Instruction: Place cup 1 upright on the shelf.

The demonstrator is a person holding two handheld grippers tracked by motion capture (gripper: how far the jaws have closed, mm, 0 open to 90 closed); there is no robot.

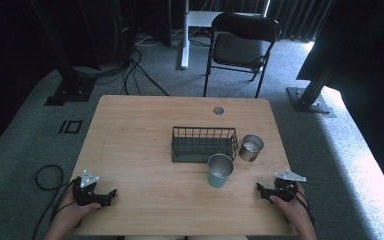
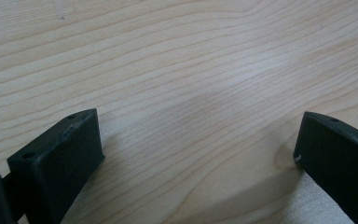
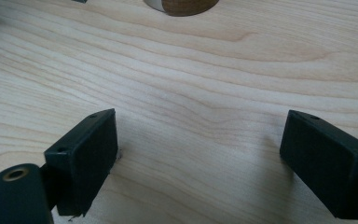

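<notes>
Ahead and to the left of my right gripper (image 1: 265, 190): teal cup (image 1: 220, 170), upright, nearest item, near but apart. Beyond it: steel cup (image 1: 251, 148), upright, just beside the wire basket (image 1: 204, 144), whether touching I cannot tell. My right gripper: released, jaws wide, low over bare table (image 1: 145, 165), nothing between them. My left gripper (image 1: 106, 194): likewise released, jaws spread, well apart from every item, near the table's front-left corner. Risk, as I judge it: the teal cup is tall and narrow; a sideways approach with one jaw leading could tip it toward the basket. A high pinch on its rim could slip.
</notes>
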